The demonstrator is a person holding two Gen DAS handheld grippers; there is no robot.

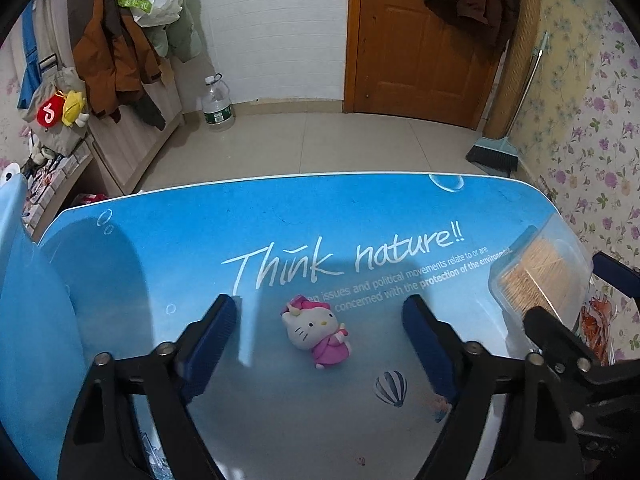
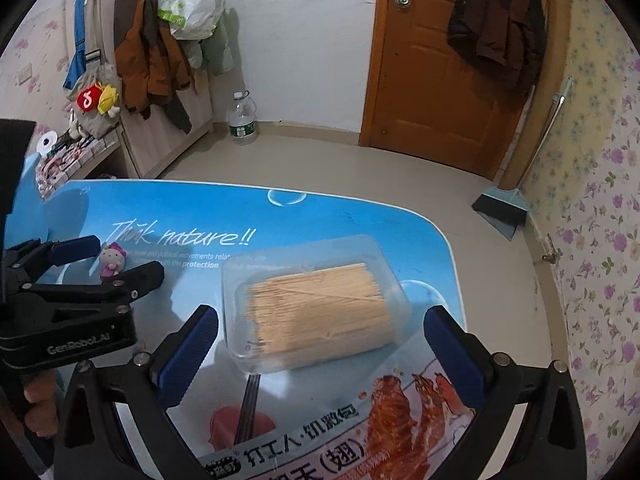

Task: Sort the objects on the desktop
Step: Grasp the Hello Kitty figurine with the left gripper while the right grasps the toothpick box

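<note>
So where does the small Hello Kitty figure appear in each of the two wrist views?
Left wrist view: the Hello Kitty figure lies low in the centre, between the open left gripper's fingers, untouched.
Right wrist view: the figure is small at the left edge, between the left gripper's fingers.
Shared landmark: the "Think nature!!" lettering on the blue table, just beyond the figure.

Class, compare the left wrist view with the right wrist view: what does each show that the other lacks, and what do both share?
Only the left wrist view shows the balloon drawing on the table mat.

Only the right wrist view shows the food packet with printed chopsticks, and the hand under the left gripper.

Both show the Hello Kitty toy, the clear toothpick box, the blue table, the water bottle and the broom.
</note>
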